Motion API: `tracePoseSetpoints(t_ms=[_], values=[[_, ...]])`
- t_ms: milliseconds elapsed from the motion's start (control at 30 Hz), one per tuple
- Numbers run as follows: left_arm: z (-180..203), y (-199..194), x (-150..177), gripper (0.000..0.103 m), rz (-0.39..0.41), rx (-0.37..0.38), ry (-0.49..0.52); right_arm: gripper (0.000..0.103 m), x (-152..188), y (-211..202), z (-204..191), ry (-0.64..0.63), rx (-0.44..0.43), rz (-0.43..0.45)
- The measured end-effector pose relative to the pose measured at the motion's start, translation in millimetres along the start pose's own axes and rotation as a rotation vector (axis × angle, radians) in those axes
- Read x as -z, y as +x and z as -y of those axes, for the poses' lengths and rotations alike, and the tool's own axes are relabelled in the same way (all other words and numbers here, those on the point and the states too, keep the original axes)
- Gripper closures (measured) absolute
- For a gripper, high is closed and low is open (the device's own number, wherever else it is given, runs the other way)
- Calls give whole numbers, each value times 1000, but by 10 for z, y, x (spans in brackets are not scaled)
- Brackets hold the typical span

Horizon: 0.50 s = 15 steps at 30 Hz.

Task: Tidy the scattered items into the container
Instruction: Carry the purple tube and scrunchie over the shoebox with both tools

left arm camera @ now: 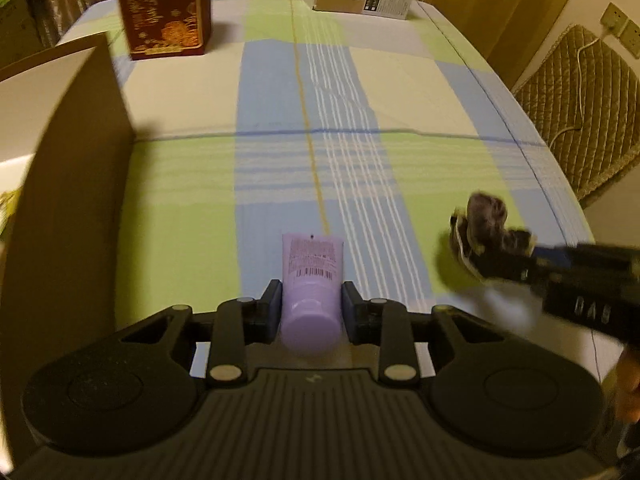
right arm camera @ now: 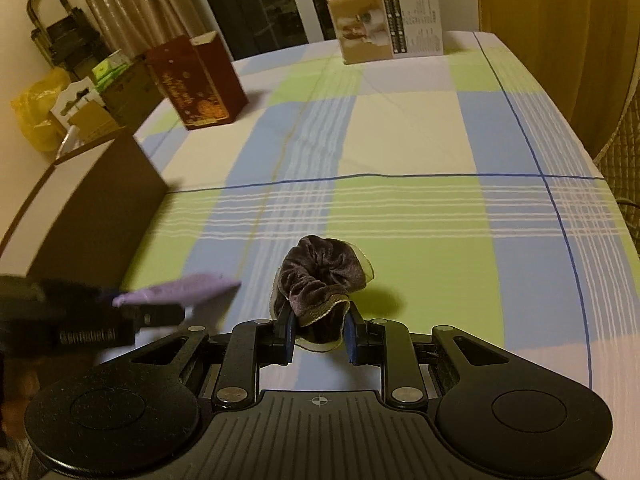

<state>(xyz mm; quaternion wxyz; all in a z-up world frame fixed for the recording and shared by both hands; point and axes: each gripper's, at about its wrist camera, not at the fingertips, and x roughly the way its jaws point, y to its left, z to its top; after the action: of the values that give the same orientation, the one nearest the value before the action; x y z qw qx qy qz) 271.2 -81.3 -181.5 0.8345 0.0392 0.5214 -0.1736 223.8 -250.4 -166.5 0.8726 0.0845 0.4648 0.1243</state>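
Left hand-held gripper [left arm camera: 309, 300] clenched around a lilac plastic tube [left arm camera: 311, 280], cap end nearest the camera, crimped end pointing forward, lifted above the checked green, blue and cream cloth of the counter [left arm camera: 400, 92]. Right hand-held gripper [right arm camera: 319, 334] clamped on a dark purple velvet scrunchie [right arm camera: 320, 280], likewise raised over the cloth. Open brown cardboard box [right arm camera: 100, 208] at the counter's left edge, just beside the tube. Dark red gilt-printed carton [left arm camera: 162, 8] and white printed carton [right arm camera: 386, 26] standing well apart at the far end.
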Motion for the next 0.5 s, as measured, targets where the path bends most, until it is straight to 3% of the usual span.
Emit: tracePoseSetpoints(t_ms=[267,400,467,500], values=[[-26,-77,577,76,-66,13,-59,76,405,-65,-148,-63,15,-100],[-24,-51,583,65,-63,-3,-54,73,485,14,-123,-85,35,-129],[-9,-6,565,63,-69,-5,-46,21,482,-6,-137,-91,50,-102],[-4,16,554,63,-71,-9,-42,19,491,-45,-135,-102,54,-70]])
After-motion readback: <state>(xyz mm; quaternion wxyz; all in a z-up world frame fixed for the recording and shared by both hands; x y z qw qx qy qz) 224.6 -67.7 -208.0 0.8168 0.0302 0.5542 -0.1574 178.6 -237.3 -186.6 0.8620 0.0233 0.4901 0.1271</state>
